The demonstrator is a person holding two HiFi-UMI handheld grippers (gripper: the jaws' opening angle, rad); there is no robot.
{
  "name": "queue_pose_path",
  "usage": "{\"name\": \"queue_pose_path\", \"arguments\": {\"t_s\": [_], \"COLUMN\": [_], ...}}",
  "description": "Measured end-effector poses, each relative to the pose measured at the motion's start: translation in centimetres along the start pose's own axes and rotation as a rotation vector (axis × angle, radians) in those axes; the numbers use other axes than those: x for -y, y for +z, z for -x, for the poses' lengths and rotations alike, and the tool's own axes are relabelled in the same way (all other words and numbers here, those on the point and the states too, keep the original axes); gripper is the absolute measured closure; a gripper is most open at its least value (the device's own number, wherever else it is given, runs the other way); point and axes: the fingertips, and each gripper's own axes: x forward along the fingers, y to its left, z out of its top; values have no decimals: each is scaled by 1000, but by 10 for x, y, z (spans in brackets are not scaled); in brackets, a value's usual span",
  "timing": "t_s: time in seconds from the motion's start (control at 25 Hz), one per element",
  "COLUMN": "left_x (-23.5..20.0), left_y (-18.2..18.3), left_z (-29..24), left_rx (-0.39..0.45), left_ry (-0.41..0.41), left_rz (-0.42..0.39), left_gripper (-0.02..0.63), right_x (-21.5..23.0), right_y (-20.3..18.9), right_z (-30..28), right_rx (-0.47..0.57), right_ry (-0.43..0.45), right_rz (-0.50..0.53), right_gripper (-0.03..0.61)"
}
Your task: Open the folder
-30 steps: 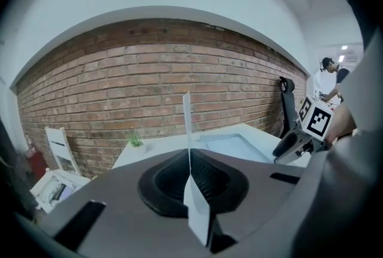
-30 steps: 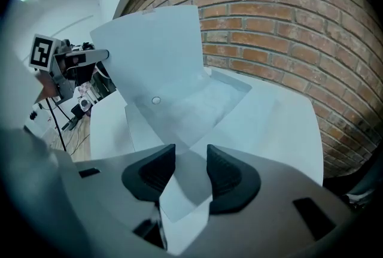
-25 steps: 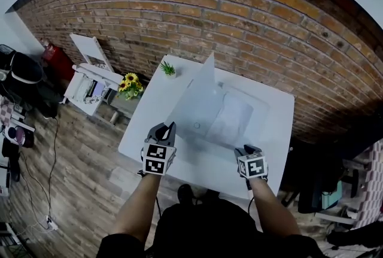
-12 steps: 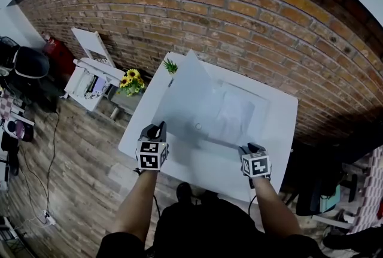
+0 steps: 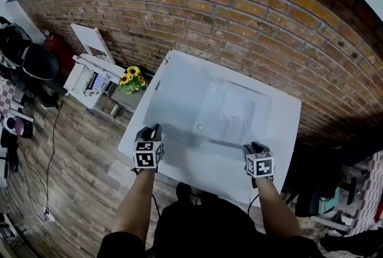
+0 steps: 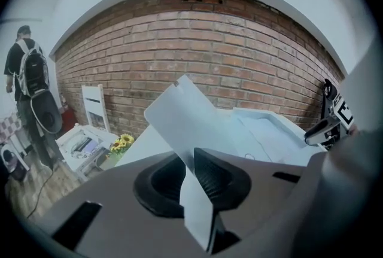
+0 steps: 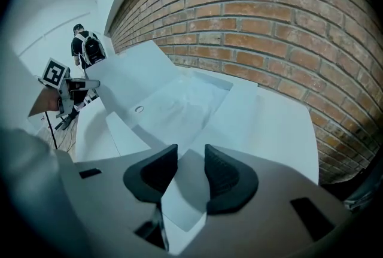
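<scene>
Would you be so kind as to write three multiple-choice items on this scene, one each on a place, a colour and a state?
1. Where do the yellow flowers stand relative to the table?
A. on its middle
B. beside it, off its left edge
C. off its right edge

2. What colour is the wall behind the table?
A. green
B. red-brown brick
C. black

3. How does the folder lie?
A. shut flat
B. rolled up
C. open, its cover laid out to the left

Answers: 1 B, the head view shows them left of the tabletop; 2 B, brick courses fill the background; 3 C, the papers inside lie bare.
</scene>
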Motion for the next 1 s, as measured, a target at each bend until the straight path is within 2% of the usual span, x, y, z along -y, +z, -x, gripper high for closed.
{"name": "queue_pose_path", "arguments": {"t_s": [0.44, 0.72, 1.0], "left_x": [-2, 1, 5], "left_y": [-10, -6, -3], "left_z": [-3, 1, 3], "left_rx": [-21, -8, 3], "left_ry": [-27, -43, -64], "left_rz": [25, 20, 22], "left_gripper": [549, 549, 549], "right_x": [7, -4, -16], "right_y": [12, 29, 60], "right_z": [0, 14, 47], "right_rx": [18, 96, 271], "right_ry": [-18, -6, 35], "right_rz": [-61, -70, -49], "right_gripper": [422, 425, 563]}}
